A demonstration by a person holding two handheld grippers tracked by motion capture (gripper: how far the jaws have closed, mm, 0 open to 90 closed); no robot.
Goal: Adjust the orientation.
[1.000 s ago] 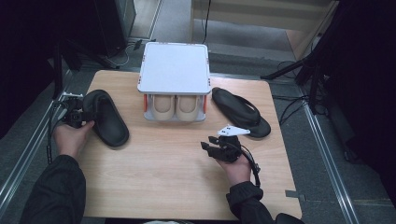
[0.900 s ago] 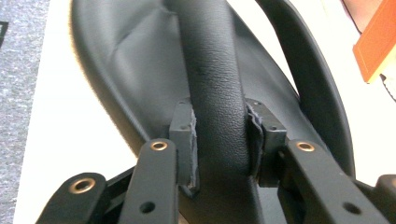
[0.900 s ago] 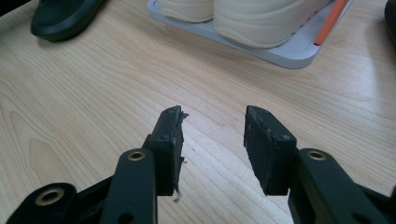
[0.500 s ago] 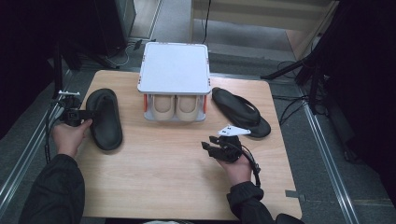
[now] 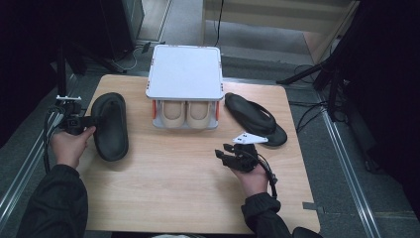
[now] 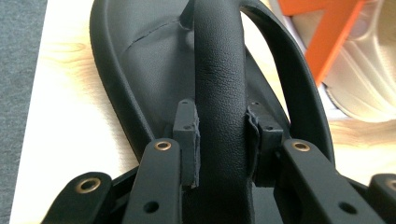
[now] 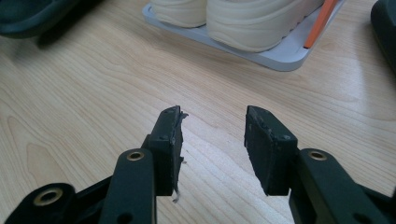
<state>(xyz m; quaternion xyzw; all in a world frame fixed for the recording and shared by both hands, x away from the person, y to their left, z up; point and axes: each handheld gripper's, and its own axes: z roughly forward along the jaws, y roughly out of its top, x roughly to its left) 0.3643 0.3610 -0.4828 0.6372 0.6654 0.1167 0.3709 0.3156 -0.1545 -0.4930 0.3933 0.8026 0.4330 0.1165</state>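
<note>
No writing can be read. At the table's left edge, the left gripper (image 5: 91, 120) has just been closing and now clamps the smooth leather-like strap of the black slipper (image 5: 110, 126). The grey rack (image 5: 185, 74) with orange posts holds cream shoes (image 5: 186, 113). Beside it lies another black slipper (image 5: 255, 118). The right gripper (image 5: 229, 154) hovers released over light wood.

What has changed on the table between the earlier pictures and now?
The left gripper, its jaws just closing onto the strap, grips the left black sandal. It has swung the sandal from slanting to nearly straight, a little toward the left edge of the wooden table. Unchanged: the right gripper, open over bare wood, the right black sandal, the rack with the beige shoes.
</note>
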